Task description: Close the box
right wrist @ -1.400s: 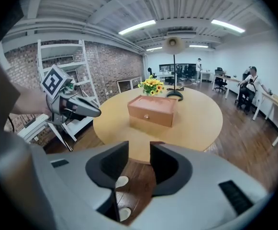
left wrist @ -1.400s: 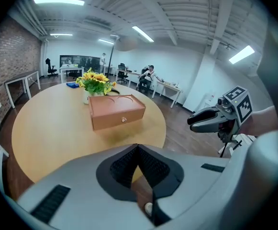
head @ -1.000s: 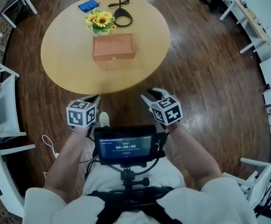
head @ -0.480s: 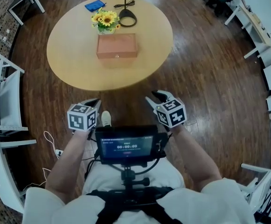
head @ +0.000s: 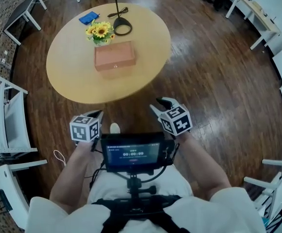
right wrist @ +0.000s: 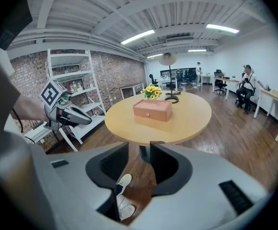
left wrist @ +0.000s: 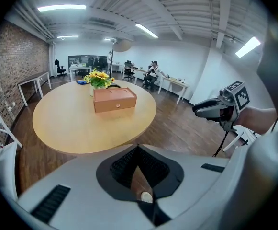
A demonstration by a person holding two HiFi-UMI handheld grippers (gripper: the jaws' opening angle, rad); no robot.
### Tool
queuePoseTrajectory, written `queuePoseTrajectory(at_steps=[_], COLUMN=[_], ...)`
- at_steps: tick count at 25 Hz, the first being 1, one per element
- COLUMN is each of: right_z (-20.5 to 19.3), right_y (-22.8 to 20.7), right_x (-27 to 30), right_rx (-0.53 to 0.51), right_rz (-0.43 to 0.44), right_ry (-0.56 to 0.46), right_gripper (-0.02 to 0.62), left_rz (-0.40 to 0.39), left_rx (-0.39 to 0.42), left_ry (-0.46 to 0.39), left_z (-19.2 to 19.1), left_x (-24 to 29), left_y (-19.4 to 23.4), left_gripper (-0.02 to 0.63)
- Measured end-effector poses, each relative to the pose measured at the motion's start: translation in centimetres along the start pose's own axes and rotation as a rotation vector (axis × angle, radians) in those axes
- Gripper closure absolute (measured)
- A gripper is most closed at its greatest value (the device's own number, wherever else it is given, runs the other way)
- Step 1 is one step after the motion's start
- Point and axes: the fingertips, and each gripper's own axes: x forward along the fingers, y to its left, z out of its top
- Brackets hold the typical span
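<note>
A tan wooden box [head: 114, 55] with a small front knob lies with its lid down in the middle of the round table [head: 77, 81]. It also shows in the left gripper view as the box [left wrist: 114, 99] and in the right gripper view as the box [right wrist: 152, 109]. My left gripper [head: 98, 114] hangs in front of the table's near edge, over the floor, with its jaws together and empty. My right gripper [head: 161, 103] is level with it to the right, its jaws a little apart with nothing between them. Both are well short of the box.
Behind the box stand a pot of sunflowers [head: 98, 31], a black lamp base [head: 122, 27] with its cable, and a blue flat thing [head: 88, 18]. White folding chairs [head: 5, 120] stand at the left. A screen [head: 132, 152] sits on a chest rig. Dark wood floor surrounds the table.
The head view has shifted a little, so the table sits slightly differently in frame. Both grippers stay low by the body. The box has not moved on the table.
</note>
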Motion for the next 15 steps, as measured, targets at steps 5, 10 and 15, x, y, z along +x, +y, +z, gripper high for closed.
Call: queuePoseTrajectory(at_steps=[5, 10, 15], right_z=[-0.2, 0.5, 1.1], right_y=[-0.3, 0.1, 0.5], right_x=[0.1, 1.4, 3.5], right_rx=[0.004, -0.013, -0.017], right_rz=[-0.006, 0.004, 0.012], right_ry=[0.008, 0.03, 0.047], right_gripper=[0.449, 0.448, 0.448], left_rz=[-0.011, -0.014, -0.02], left_rx=[0.015, -0.008, -0.027], left_ry=[-0.01, -0.011, -0.004], left_z=[1.0, 1.0, 0.8], left_x=[0.6, 0.9, 1.5], left_y=[-0.3, 0.8, 3.0], left_gripper=[0.606, 0.606, 0.606])
